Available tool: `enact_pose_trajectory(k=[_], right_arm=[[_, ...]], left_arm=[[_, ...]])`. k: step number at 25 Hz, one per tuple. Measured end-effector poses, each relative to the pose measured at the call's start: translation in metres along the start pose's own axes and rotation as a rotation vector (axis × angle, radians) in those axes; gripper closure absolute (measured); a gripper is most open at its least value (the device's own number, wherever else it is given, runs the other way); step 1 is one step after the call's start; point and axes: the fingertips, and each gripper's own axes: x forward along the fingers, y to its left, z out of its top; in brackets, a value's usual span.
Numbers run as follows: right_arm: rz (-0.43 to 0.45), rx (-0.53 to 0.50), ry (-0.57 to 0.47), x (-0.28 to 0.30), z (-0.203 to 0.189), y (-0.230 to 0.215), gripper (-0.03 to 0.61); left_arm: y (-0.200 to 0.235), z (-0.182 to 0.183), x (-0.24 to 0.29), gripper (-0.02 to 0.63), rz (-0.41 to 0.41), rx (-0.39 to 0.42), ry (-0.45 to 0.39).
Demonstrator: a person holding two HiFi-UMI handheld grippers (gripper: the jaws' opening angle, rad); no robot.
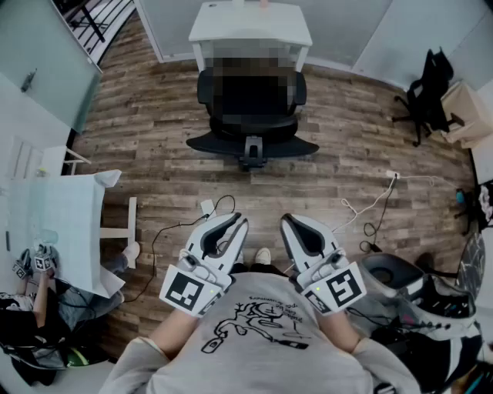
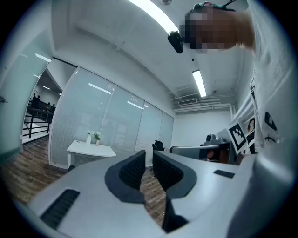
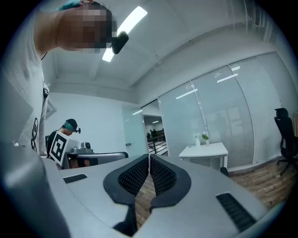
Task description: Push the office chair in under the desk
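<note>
Chair (image 1: 250,115) stands just before the white desk (image 1: 250,31), well ahead of both grippers; only the head view shows it whole. Gripper views add a small plant (image 2: 96,137) on the desk. Left gripper (image 1: 239,225) gapes narrowly, empty; right gripper (image 1: 287,223) is closed, empty.

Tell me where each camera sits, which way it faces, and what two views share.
Head view: on the head, steeply down at chair, desk, left gripper, right gripper, own shirt.
Left gripper view: on that gripper, level along its slightly parted jaws; shirt at right.
Right gripper view: likewise, jaws together; shirt at left.
Shared: all show the desk.
</note>
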Motion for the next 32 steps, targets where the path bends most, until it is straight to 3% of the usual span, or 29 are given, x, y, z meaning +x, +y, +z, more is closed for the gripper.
enact_pose_trajectory(k=[12, 32], right_arm=[[0.025, 0.026, 0.014, 0.016, 0.001, -0.004, 0.537], [-0.018, 0.02, 0.013, 0.052, -0.002, 0.029, 0.535]], left_arm=[[0.011, 0.003, 0.009, 0.563, -0.002, -0.009, -0.002], [0.053, -0.004, -0.022, 0.563, -0.03, -0.045, 0.028]])
